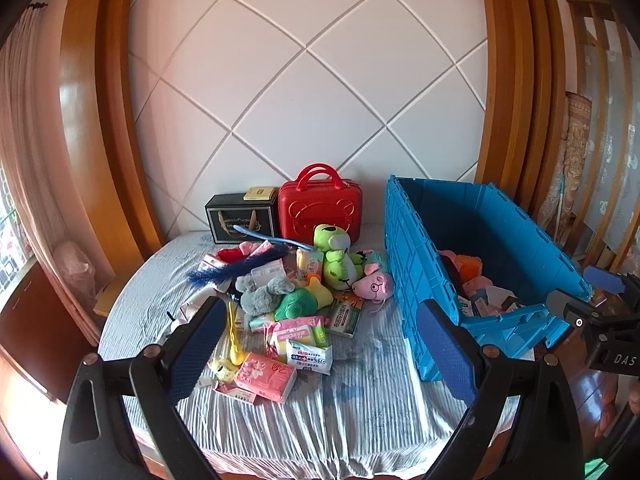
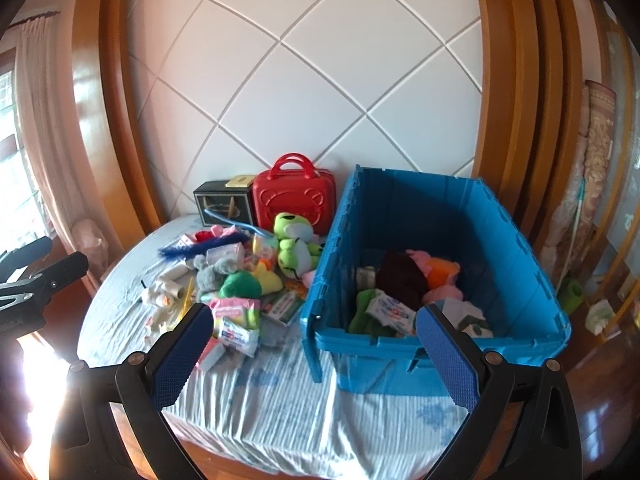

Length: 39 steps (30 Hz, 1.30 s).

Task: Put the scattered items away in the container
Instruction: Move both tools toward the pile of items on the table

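A blue crate stands open on the right of the striped bed and holds soft toys and packets. A pile of items lies left of it: a green frog plush, a pink pig plush, a grey plush, a blue feather duster, pink packets and boxes. My left gripper is open and empty, hovering before the pile. My right gripper is open and empty, before the crate's near left corner.
A red case and a black box stand against the white quilted headboard. Wooden posts flank the bed. The striped sheet reaches the near edge. The other gripper shows at each view's side.
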Available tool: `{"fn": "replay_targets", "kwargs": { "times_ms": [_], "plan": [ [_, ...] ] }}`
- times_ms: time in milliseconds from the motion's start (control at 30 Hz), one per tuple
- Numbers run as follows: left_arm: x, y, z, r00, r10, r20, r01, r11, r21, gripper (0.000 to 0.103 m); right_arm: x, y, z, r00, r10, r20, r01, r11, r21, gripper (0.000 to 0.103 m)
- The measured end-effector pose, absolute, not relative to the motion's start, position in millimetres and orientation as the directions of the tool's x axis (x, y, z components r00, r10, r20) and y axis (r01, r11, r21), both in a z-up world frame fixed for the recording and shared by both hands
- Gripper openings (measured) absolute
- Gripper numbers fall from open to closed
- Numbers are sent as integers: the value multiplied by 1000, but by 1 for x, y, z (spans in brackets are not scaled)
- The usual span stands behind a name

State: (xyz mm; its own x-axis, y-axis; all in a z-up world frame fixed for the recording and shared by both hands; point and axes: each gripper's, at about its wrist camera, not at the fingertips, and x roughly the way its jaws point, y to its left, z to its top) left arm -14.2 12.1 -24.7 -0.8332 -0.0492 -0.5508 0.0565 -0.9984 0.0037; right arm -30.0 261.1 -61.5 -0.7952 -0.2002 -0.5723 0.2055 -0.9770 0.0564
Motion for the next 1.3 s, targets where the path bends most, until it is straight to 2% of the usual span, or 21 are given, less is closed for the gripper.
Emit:
{"fn": "replay_targets", "kwargs": {
  "times_ms": [333,533,767,1000,1300],
  "plan": [
    [-36,-66,-79,-780,-131,-612,160,-987,7,97,-57,201,-91,-747,-284,-601,317,-947,54,103],
    [-71,-122,-129,-754,-116,-646,119,-992,39,97,-85,147,-120,-726,-289,-624,349,-937,28,103],
    [-122,-202,-206,-699,-89,-709,69,-996,57,97,-134,86,-182,-660,-258,-705,349,-937,17,103],
    [-153,-281,-307,-579,-119,-806,122,-991,58,97,-169,38,-262,-571,-205,-795,329,-944,7,103],
    [-195,-320,-396,-491,-121,-863,111,-991,76,97,-196,0,-334,-494,-143,-858,325,-945,-30,103]
  ]
}}
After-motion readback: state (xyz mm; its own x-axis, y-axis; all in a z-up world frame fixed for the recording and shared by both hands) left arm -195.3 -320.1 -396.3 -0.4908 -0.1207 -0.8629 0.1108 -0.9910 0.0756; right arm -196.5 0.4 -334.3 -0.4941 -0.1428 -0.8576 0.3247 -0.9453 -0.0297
